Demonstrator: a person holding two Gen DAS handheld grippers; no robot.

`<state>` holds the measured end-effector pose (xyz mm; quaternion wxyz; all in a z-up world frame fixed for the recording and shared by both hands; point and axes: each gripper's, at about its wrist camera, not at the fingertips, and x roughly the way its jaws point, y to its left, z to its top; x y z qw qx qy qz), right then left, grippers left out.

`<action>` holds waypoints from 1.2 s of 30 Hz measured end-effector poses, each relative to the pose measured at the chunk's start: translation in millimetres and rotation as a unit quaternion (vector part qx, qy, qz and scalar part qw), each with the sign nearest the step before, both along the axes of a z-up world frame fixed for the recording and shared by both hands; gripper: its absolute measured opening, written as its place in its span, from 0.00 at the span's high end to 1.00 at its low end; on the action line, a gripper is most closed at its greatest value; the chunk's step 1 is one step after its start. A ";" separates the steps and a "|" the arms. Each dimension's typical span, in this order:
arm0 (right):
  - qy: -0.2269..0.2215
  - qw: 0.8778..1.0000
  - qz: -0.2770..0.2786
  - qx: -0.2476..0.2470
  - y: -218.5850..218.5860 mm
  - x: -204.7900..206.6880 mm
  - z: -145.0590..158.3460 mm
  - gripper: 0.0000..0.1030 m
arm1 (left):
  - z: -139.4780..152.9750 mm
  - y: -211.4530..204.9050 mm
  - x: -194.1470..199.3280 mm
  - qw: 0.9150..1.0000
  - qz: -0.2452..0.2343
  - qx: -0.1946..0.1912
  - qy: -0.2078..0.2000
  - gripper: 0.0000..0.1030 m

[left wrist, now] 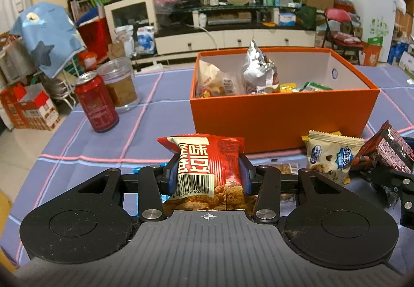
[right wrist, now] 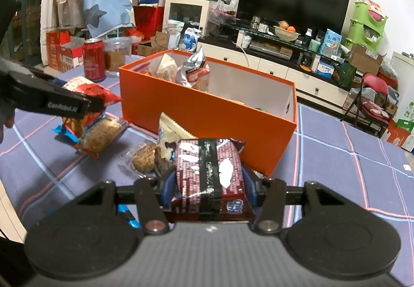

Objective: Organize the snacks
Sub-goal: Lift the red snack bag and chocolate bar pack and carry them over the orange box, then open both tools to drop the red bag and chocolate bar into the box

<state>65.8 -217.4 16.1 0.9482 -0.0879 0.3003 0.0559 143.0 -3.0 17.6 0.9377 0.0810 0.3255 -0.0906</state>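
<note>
Snack bags could slip: left gripper (left wrist: 209, 178) squeezes a puffy red peanut bag (left wrist: 207, 170), right gripper (right wrist: 207, 188) squeezes a shiny maroon cookie pack (right wrist: 209, 178), short of the orange cardboard box (right wrist: 207, 116).

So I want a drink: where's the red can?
Left wrist view: the red can stands on the tablecloth, left of the orange box, beside the clear jar.

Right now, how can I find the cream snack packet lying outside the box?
Find the big orange cardboard box on the purple checked tablecloth. Against its front wall lies the cream packet, the only pale one, printed with blue cartoons and cookies.
</note>
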 end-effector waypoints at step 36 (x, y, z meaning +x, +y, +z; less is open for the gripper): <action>-0.042 0.993 -0.049 0.094 -42.0 125.9 62.0 0.50 | 62.2 -18.3 85.5 0.996 -0.035 -0.078 -0.031 0.95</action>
